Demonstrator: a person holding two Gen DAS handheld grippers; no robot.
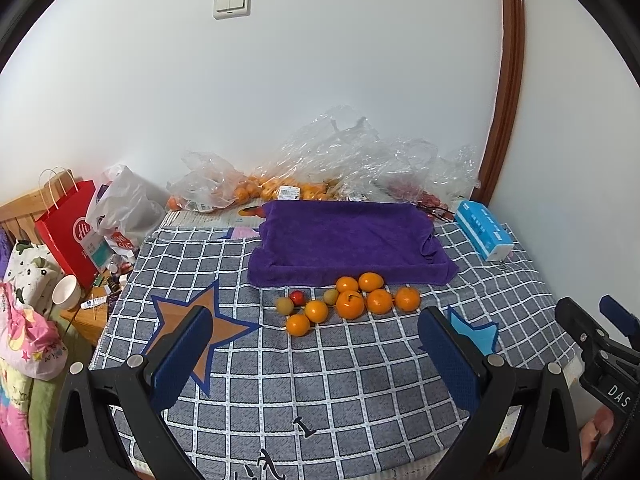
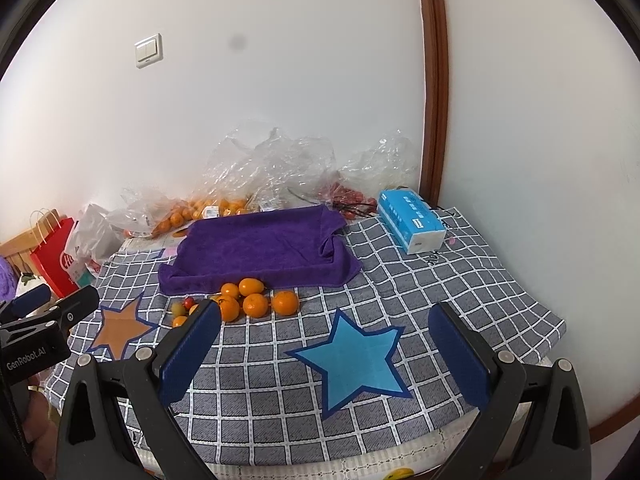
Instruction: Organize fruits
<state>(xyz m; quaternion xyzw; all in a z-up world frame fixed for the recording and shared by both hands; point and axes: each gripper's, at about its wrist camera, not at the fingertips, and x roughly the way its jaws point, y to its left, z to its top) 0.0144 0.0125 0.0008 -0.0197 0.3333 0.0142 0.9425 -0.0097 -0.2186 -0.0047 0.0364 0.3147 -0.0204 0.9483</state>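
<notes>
Some oranges (image 2: 256, 304) were hidden behind the wide-apart right gripper (image 2: 324, 354); more, maybe, were seen inside crinkly bags (image 1: 244, 188). The left gripper (image 1: 316, 354) was held apart.

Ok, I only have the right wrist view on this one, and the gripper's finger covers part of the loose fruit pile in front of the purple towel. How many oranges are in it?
Observer: The left wrist view shows seven oranges loose on the checked cloth.
Operator: And the small ones beside them?
Observer: Three: one red fruit and two yellow-green fruits, at the left end of the pile.
Operator: I see only an edge of the left gripper. Is it open?
Observer: Yes, the left gripper is wide open with nothing between its fingers.
</notes>
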